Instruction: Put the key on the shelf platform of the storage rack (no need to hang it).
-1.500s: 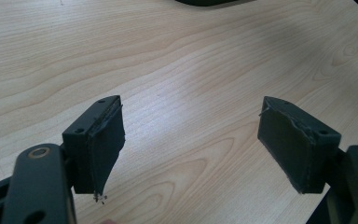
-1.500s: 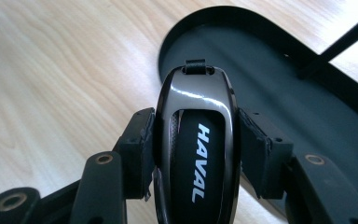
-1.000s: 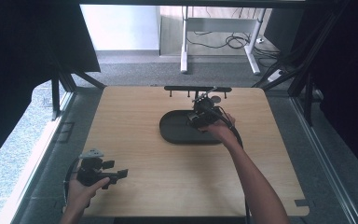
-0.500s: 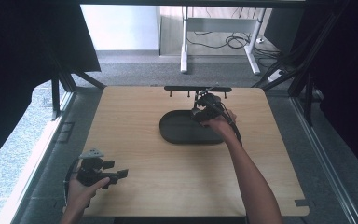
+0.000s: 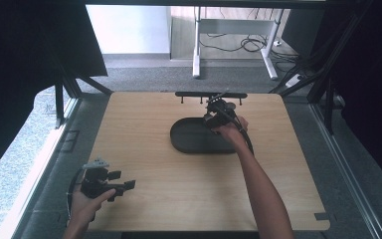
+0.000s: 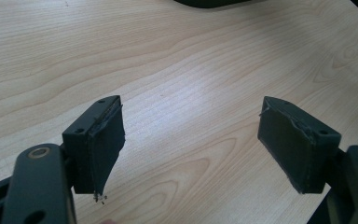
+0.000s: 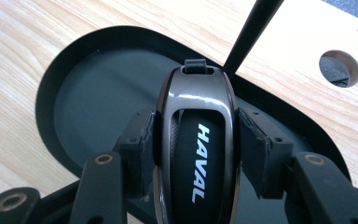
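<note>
A glossy dark key fob (image 7: 196, 140) marked HAVAL sits between the pads of my right gripper (image 7: 196, 154), which is shut on its two sides. A thin black strap (image 7: 251, 32) runs up from the fob's top loop. Below the fob lies a black oval tray (image 7: 98, 93). In the high view my right gripper (image 5: 215, 117) hangs over the far right end of the tray (image 5: 191, 143). My left gripper (image 5: 124, 185) rests near the table's front left corner. Its jaws stand wide apart over bare wood, and the left gripper (image 6: 191, 135) holds nothing.
A black rack (image 5: 210, 94) with small pegs stands along the table's far edge, just behind the tray. A round hole (image 7: 339, 67) is cut in the tabletop near the tray. The tray's rim (image 6: 209, 3) peeks in at the top of the left gripper view.
My right gripper has shifted slightly over the tray's far right end and sunk a little, fob still in it. The left gripper has stayed where it was.
</note>
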Available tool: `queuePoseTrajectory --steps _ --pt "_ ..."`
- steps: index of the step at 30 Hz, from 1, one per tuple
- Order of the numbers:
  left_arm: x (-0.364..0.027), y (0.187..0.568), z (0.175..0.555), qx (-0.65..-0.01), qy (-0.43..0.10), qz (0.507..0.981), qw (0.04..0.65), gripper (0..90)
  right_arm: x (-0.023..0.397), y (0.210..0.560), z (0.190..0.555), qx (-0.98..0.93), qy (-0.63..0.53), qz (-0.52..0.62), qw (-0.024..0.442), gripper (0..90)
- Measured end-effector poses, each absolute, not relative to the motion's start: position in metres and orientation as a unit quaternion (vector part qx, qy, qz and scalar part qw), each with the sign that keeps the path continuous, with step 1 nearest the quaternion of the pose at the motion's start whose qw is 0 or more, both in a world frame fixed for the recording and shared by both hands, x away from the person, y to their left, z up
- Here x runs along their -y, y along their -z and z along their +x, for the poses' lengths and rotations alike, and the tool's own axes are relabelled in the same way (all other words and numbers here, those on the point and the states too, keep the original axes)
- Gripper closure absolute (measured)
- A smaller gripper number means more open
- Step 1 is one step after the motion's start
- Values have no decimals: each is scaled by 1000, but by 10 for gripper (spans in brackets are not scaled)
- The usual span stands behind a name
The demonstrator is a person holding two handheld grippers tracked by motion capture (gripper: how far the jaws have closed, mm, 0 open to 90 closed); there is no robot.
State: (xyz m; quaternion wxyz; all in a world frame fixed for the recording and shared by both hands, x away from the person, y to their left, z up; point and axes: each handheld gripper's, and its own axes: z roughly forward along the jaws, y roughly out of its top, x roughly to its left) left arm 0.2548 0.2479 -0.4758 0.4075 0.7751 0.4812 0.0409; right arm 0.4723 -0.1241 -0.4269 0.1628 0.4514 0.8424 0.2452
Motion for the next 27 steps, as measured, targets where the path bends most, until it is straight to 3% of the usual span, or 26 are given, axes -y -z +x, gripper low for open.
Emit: queuePoseTrajectory --steps 27 --pt "-248 476 255 -484 -42 774 406 230 119 469 476 -847 -216 457 163 495"
